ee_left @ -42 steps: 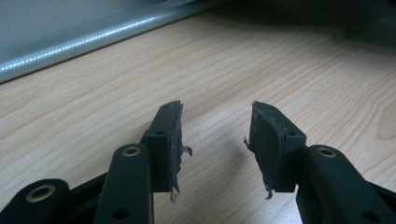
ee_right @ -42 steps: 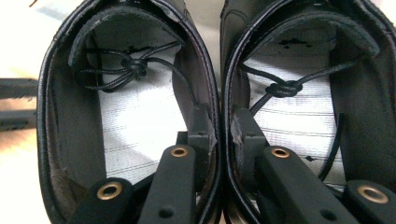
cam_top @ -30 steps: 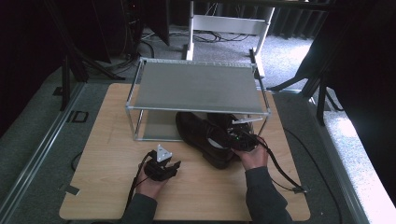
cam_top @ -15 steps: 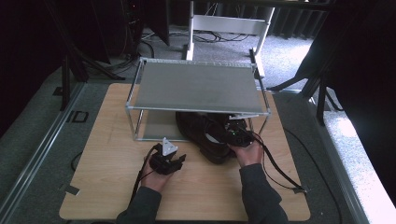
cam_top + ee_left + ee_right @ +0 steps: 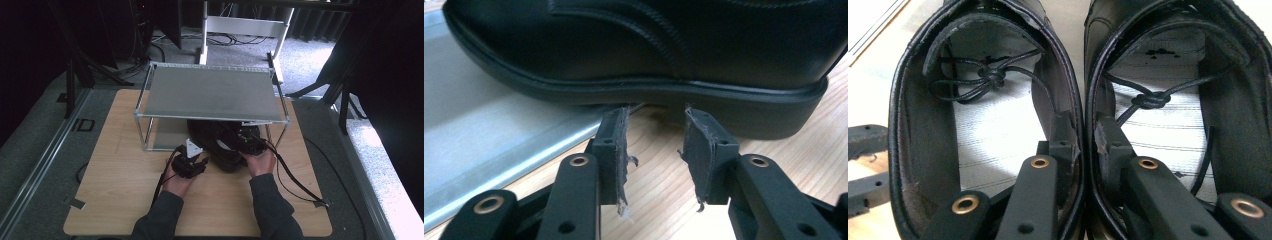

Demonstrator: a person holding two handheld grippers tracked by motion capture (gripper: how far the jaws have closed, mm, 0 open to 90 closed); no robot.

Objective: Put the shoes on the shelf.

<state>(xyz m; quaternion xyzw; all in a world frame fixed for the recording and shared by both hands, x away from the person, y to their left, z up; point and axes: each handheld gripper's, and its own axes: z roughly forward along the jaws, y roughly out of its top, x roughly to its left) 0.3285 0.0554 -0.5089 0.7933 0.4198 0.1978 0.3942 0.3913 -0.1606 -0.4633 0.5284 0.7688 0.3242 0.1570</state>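
Right gripper view, nearest: right tongs [image 5: 1083, 145] clamp the touching inner walls of 2 black leather lace-up shoes [image 5: 988, 115]. Left tongs [image 5: 656, 150], apart, wait at the shoe's sole. Beyond, the pair lies half under the 2-tier metal shelf rack [image 5: 210, 92]; judged nearly stowed.

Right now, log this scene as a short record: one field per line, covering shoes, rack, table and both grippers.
shoes: pair of black lace-up shoes, side by side, partly under the rack
rack: metal shelf rack, top shelf bare
table: wooden table
left gripper: left gripper open, jaws just short of one shoe's sole edge
right gripper: right gripper shut on the two inner shoe walls, one jaw inside each shoe
laces: knotted, tucked inside each shoe
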